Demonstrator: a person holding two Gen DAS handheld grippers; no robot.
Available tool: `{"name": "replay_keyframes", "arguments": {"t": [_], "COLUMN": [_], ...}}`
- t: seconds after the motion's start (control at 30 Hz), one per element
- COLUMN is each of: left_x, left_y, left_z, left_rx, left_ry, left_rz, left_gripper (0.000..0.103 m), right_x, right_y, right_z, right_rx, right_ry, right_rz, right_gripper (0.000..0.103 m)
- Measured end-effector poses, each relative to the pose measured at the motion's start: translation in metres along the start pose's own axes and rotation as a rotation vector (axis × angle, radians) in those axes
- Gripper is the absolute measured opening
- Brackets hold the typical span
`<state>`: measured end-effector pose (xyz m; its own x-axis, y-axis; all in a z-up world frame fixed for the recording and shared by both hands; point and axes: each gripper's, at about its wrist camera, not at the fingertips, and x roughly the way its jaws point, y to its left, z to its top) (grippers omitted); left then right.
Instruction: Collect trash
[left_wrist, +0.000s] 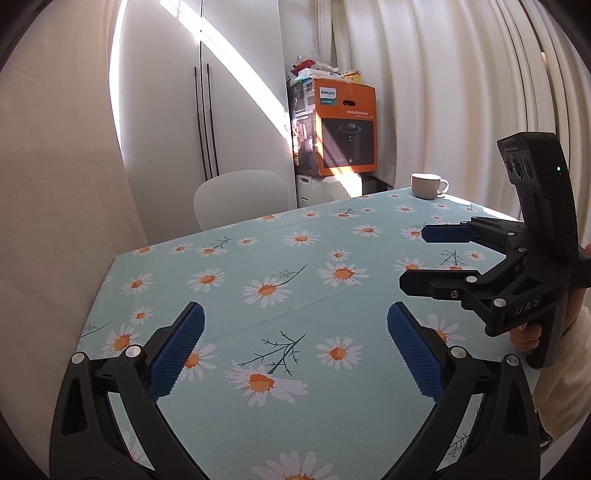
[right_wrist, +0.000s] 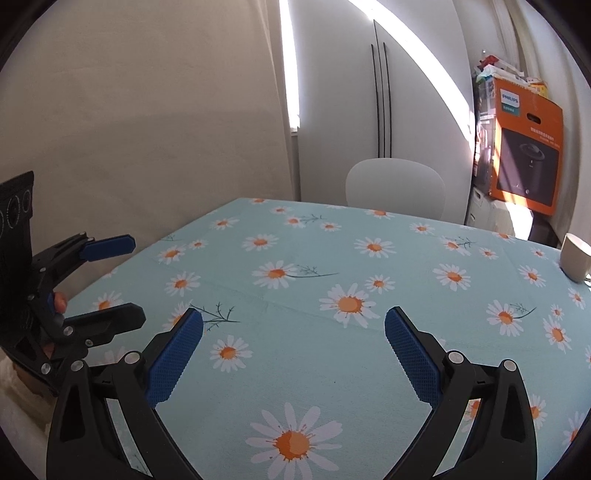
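Observation:
No trash shows in either view. My left gripper (left_wrist: 295, 314) is open and empty, its blue pads spread wide above the daisy-print tablecloth (left_wrist: 236, 288). My right gripper (right_wrist: 293, 317) is also open and empty above the same cloth (right_wrist: 332, 236). The right gripper shows in the left wrist view (left_wrist: 412, 258) at the right, jaws apart. The left gripper shows in the right wrist view (right_wrist: 136, 278) at the left, jaws apart.
A white cup (left_wrist: 426, 185) stands at the table's far right corner and also shows in the right wrist view (right_wrist: 574, 258). A white chair (left_wrist: 242, 195) stands behind the table. An orange Philips box (left_wrist: 341, 127) sits on stacked items by the curtains.

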<state>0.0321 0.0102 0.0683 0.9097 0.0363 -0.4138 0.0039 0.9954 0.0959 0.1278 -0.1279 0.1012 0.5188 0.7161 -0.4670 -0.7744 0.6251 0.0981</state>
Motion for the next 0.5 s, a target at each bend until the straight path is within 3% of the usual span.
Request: {"name": "replay_keyframes", "arguments": {"t": [0.5], "left_x": [-0.001], "left_y": [-0.001], "left_z": [-0.002], "left_rx": [0.012], "left_ry": [-0.003], "left_rz": [0.0], "left_gripper": [0.097], "right_x": [-0.014], "right_y": [0.0], "right_z": [-0.006], "right_rx": [-0.027], "right_ry": [-0.032], "right_rz": [0.014], "right_gripper": [0.095]}}
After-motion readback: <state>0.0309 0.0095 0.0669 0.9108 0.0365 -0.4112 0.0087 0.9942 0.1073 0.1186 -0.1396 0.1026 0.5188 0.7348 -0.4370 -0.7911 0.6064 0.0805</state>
